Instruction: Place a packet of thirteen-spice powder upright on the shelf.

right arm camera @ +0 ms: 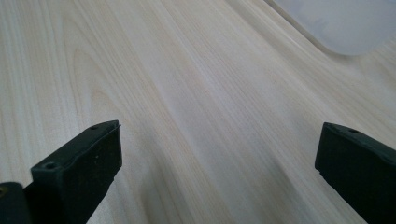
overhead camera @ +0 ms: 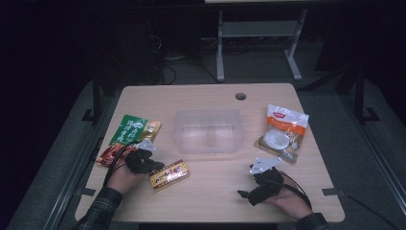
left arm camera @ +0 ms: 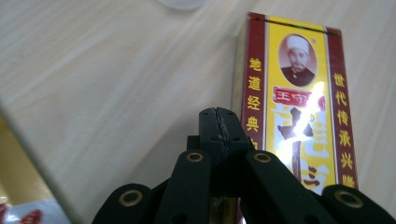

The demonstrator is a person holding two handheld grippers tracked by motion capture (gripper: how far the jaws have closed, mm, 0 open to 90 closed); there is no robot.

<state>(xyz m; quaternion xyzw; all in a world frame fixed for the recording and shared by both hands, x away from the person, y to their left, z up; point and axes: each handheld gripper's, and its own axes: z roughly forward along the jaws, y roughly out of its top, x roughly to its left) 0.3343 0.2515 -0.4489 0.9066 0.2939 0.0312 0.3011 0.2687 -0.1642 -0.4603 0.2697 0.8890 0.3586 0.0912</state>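
High view: left claw (overhead camera: 152, 167), jaws pressed together and empty, sits just beside the yellow-and-red packet (overhead camera: 169, 175) lying flat on the surface (overhead camera: 215, 196); right claw (overhead camera: 244, 195) gapes wide, holding nothing.

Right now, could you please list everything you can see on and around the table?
table: one, light wood, centre.
clear tub: one, see-through, mid-table.
yellow and red box: one, lying flat by the left gripper.
green packet: one, green, far left.
red packet: one, red-brown, left edge, partly under the green packet.
white and orange bag: one, far right.
left gripper: one, black, jaws shut beside the box.
right gripper: one, black, jaws wide open over bare wood.
sleeves: two, plaid, bottom edge.
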